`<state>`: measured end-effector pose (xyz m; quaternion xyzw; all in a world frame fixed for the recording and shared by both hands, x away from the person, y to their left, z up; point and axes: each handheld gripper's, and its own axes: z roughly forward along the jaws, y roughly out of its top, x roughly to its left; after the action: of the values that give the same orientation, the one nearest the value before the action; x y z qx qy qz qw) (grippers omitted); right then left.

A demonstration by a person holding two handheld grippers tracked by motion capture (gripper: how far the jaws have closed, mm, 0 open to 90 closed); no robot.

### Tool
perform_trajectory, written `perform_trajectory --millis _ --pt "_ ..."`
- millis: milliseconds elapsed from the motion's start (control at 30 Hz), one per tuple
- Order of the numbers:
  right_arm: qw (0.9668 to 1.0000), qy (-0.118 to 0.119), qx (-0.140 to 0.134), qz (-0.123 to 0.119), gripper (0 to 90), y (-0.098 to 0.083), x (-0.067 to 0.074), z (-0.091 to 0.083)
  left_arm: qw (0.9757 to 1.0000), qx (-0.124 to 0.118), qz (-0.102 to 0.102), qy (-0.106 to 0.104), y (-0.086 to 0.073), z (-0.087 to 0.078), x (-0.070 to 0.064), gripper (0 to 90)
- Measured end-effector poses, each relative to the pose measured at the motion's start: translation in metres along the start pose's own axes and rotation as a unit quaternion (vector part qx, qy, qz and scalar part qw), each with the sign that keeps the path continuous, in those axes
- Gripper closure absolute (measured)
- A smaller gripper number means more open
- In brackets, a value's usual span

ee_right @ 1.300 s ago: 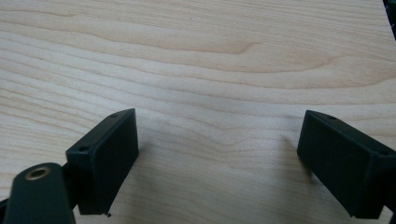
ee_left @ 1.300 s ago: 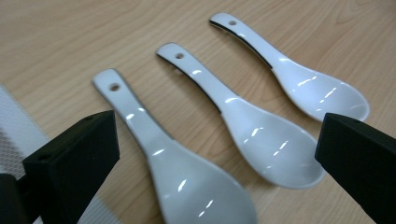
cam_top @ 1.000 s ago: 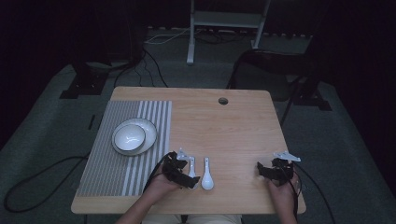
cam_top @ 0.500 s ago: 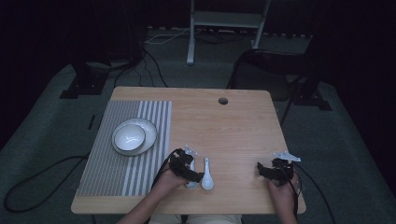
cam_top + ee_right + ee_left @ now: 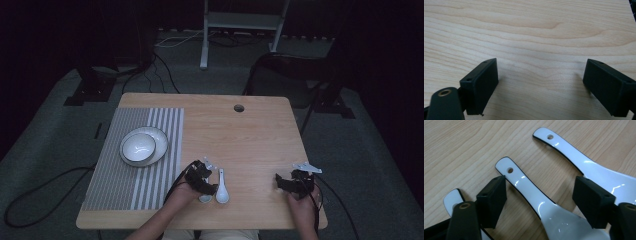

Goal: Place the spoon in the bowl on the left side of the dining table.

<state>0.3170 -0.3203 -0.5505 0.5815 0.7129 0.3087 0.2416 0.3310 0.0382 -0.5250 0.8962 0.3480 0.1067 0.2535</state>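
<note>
Up high, the wooden table point(image 5: 250, 130) holds a striped mat point(image 5: 120, 175) with a white bowl point(image 5: 138, 148) at nine o'clock. The left gripper point(image 5: 202, 181) sits by white spoons point(image 5: 221, 186) at six o'clock; the right gripper point(image 5: 292, 181) rests at four o'clock. In the left gripper view, wide jaws sit on both sides of the middle spoon point(image 5: 544, 202), not squeezing it. In the right gripper view, wide jaws hold nothing over bare wood.
</note>
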Motion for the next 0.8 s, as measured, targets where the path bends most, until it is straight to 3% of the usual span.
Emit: perform_trajectory --millis 133,300,533,700,800 --pt "1.0000 0.000 0.000 0.000 12.1 0.0000 0.0000 0.0000 0.9998 -0.002 0.018 -0.011 0.0010 -0.0014 -0.0005 39.1" --pt "1.0000 0.000 0.000 0.000 12.2 0.0000 0.0000 0.0000 0.9996 -0.005 0.023 -0.017 0.0022 -0.0022 -0.0023 56.1" --pt "1.0000 0.000 0.000 0.000 12.2 0.0000 0.0000 0.0000 0.9992 -0.012 0.030 -0.025 0.0056 0.0001 -0.0028 72.2" --pt "1.0000 0.000 0.000 0.000 12.2 0.0000 0.0000 0.0000 0.9992 -0.013 0.029 -0.024 0.0068 0.0011 -0.0032 73.9" --pt "1.0000 0.000 0.000 0.000 12.2 0.0000 0.0000 0.0000 0.9992 -0.024 0.014 -0.031 0.0054 0.0019 0.0000 74.1"
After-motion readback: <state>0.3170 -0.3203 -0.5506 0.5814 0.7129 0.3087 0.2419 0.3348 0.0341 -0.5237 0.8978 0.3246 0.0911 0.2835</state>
